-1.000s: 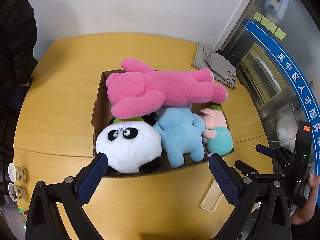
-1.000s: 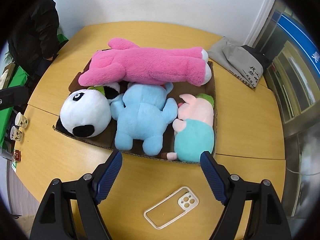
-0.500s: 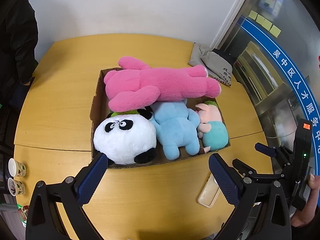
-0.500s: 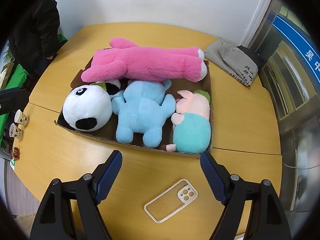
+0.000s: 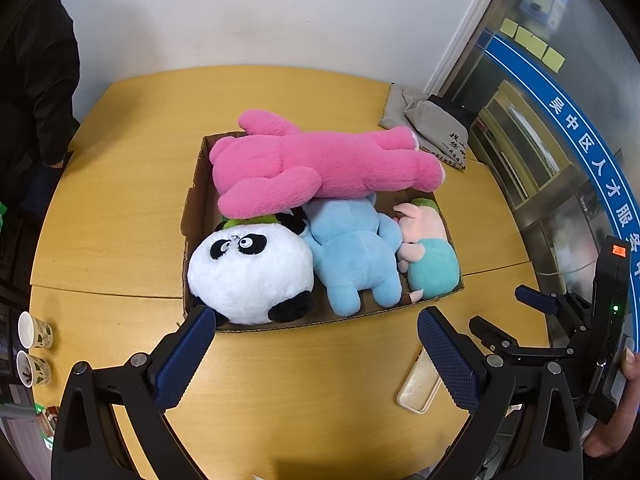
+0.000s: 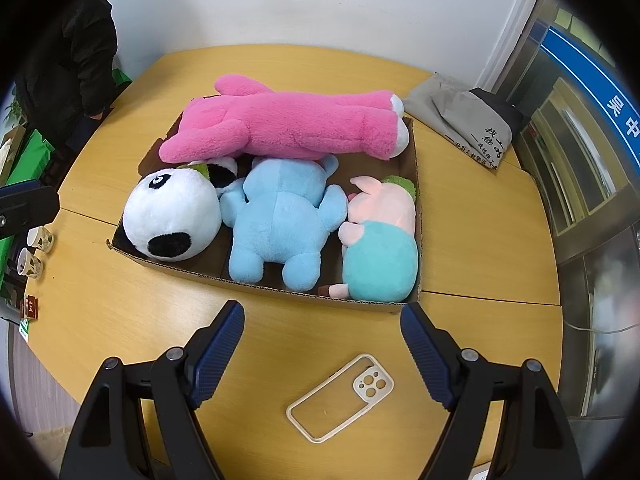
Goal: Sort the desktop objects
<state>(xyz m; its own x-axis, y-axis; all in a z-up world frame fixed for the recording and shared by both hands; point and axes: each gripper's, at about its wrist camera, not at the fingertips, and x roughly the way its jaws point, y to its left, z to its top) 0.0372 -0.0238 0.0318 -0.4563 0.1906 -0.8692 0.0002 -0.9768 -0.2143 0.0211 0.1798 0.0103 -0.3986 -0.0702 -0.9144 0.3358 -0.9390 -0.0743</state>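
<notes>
A shallow cardboard box [image 5: 192, 216] [image 6: 280, 286] on the round wooden table holds several plush toys. A long pink plush [image 5: 320, 168] [image 6: 288, 124] lies across the back. In front of it sit a panda [image 5: 248, 276] [image 6: 172, 216], a blue plush [image 5: 356, 256] [image 6: 280, 224] and a pink pig in teal [image 5: 428, 252] [image 6: 380, 244]. A clear phone case [image 6: 340, 396] [image 5: 418, 386] lies on the table near the front edge. My left gripper [image 5: 316, 360] hangs open above the table before the box. My right gripper [image 6: 322, 350] is open too, above the phone case. Neither holds anything.
A grey cloth bag [image 5: 432, 128] [image 6: 460, 120] lies at the table's back right. Two paper cups [image 5: 34, 348] [image 6: 34, 252] stand by the left edge. A person in black [image 6: 68, 64] stands at back left. Glass doors are on the right.
Both views have pulled back slightly from the box, so the toys look smaller and sit higher. The plush toys and the phone case have not moved. Both grippers remain open.
</notes>
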